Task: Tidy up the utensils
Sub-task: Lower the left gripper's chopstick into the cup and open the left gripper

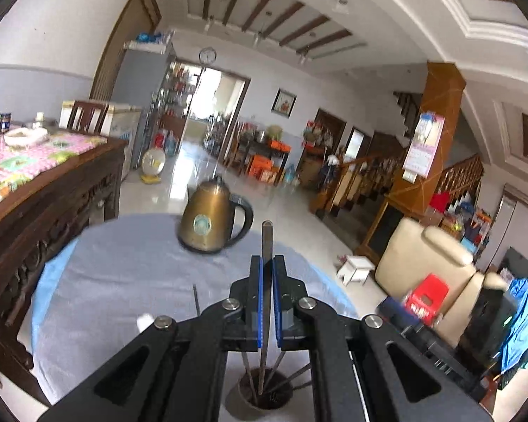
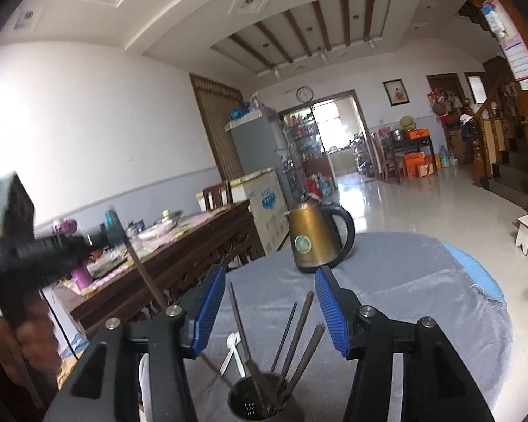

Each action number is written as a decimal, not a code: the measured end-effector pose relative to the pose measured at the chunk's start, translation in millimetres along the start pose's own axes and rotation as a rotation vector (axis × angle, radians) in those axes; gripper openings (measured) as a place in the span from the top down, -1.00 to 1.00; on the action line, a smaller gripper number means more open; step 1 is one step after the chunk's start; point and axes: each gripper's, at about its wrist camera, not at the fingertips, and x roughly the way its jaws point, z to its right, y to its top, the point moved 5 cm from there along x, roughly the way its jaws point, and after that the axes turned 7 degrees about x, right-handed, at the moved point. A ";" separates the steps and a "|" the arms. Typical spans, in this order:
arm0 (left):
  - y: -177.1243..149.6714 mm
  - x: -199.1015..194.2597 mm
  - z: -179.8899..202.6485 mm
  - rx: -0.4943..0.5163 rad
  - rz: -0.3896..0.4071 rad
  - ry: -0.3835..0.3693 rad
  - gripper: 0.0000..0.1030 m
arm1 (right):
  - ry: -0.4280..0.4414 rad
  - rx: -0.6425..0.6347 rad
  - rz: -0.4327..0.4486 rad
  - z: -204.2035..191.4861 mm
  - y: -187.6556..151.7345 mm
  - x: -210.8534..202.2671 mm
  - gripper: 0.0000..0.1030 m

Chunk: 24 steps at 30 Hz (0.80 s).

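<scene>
The round surface (image 2: 422, 281), draped in grey cloth, carries a brass kettle (image 2: 313, 237) at its far side and, at the near edge, a perforated metal holder (image 2: 253, 404) with several chopsticks leaning in it. A white spoon (image 2: 230, 350) lies on the cloth just beside the holder. The left gripper (image 1: 266, 274) is clamped on a single dark chopstick (image 1: 266, 242), held upright with its lower end directly over the holder's mouth. The right gripper (image 2: 269, 307) hovers above the holder with its blue pads wide apart, holding nothing. The step in hand looks like dropping this chopstick in with the rest: keep it near vertical, lower until the tip is inside the rim, steer clear of the leaning sticks, and only then let the pads part.
</scene>
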 end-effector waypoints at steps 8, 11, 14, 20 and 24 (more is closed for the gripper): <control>-45.7 35.9 11.3 0.076 -0.164 0.079 0.91 | -0.047 0.063 0.037 22.0 10.8 -9.2 -0.10; -47.3 35.0 10.6 0.080 -0.166 0.079 0.91 | -0.064 0.099 0.043 32.0 13.1 -10.6 -0.10; -49.0 34.3 10.8 0.082 -0.170 0.081 0.91 | -0.076 0.140 0.048 42.3 16.1 -11.4 -0.10; -59.7 36.6 3.7 0.072 -0.209 0.080 0.91 | -0.093 0.194 0.043 57.6 17.7 -11.6 -0.10; -66.3 34.1 1.3 0.082 -0.228 0.108 0.75 | -0.102 0.206 0.035 62.8 16.7 -11.5 -0.10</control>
